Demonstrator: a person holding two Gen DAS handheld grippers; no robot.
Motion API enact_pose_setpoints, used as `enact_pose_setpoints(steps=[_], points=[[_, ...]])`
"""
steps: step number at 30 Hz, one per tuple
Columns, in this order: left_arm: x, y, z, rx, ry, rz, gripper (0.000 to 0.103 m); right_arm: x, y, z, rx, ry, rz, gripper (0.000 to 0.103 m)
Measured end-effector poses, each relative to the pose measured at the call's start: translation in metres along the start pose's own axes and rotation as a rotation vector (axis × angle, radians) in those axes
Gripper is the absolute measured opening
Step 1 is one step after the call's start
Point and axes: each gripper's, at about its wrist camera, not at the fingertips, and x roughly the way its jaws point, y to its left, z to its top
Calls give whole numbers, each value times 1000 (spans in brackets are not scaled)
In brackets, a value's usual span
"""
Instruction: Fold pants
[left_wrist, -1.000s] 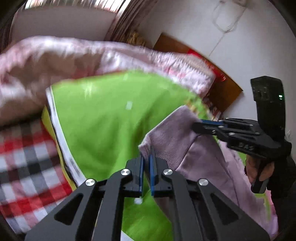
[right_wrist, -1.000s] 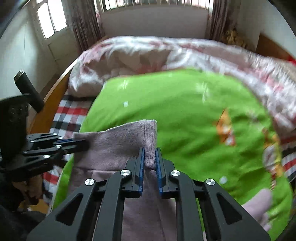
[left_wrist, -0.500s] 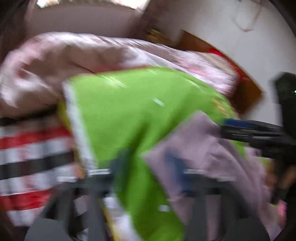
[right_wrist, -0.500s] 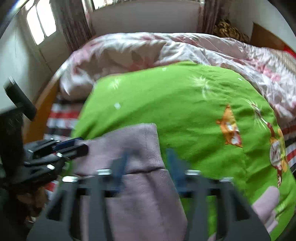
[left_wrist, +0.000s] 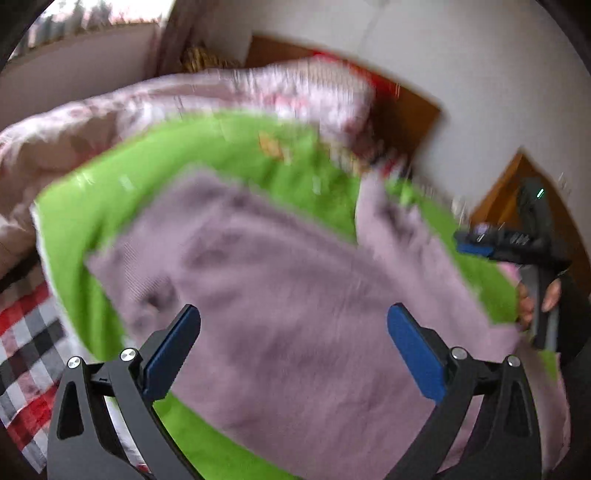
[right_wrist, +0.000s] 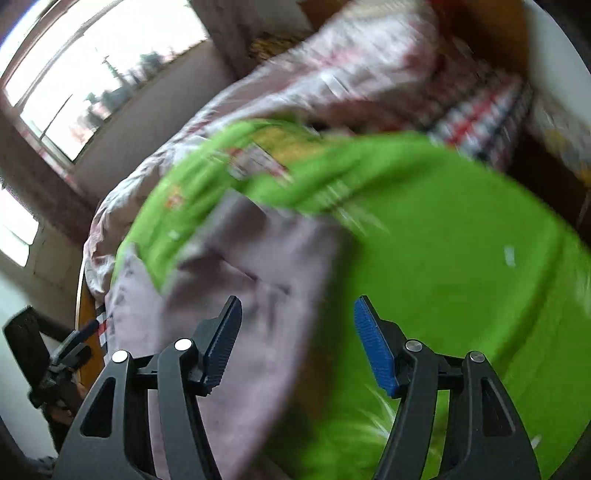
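From your left wrist, your left gripper (left_wrist: 293, 347) is spread wide and grips nothing; the mauve pants (left_wrist: 280, 295) lie blurred beneath it on the green blanket (left_wrist: 221, 147), and your right gripper (left_wrist: 476, 245) hovers at the blanket's right edge

From your right wrist, your right gripper (right_wrist: 297, 343) gapes, empty, over the pants (right_wrist: 251, 295) on the blanket's (right_wrist: 461, 240) left side

Matt knitted-cloth pants (left_wrist: 295, 288)

left tongs (left_wrist: 293, 343) spread, pants (left_wrist: 280, 295) (mauve) beneath
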Motion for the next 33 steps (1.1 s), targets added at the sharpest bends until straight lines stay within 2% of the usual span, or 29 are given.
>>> enact_pose_setpoints(steps=[2,4,5,6,8,9,11,15,17,18,20,22,23,24,25,27,29,31,33], points=[[14,5,1,-24,82,46,101,6,1,-2,-7,-21,25,64],[8,10,4,-55,71,20,101,12,9,2,-31,-9,42,62],[3,16,3,-77,67,29,101,16,14,3,-48,6,49,41],[-3,20,2,-89,58,31,101,21,21,4,-70,21,44,29],[-17,33,-4,-131,26,36,101,20,33,6,-113,17,-12,10],[-27,39,-9,-153,13,40,101,12,41,7,-141,-13,-24,10],[-46,59,-19,-210,-28,29,101,-5,58,4,-192,-70,-23,9],[-67,88,-24,-290,-72,35,101,-33,142,-5,-372,-139,38,9],[-68,100,-29,-336,-86,37,101,-33,193,-14,-484,-145,67,9],[-68,105,-31,-365,-90,30,101,-26,227,-22,-553,-134,90,9],[-73,110,-35,-391,-101,14,101,-6,269,-36,-626,-95,113,13],[-75,113,-38,-394,-107,24,101,22,295,-47,-666,-3,168,27],[-77,114,-40,-394,-108,32,101,34,303,-50,-676,38,196,64],[-79,118,-41,-396,-109,41,101,39,306,-52,-682,44,207,81],[-82,123,-44,-404,-108,49,101,41,307,-53,-687,36,221,79],[-86,131,-48,-416,-110,53,101,38,297,-46,-664,3,231,64],[-87,136,-49,-418,-107,27,101,31,276,-36,-630,-46,178,59],[-87,133,-46,-416,-110,-61,100,32,255,-23,-593,-74,122,56],[-84,121,-37,-398,-127,-179,100,32,225,-9,-529,-81,97,51]])
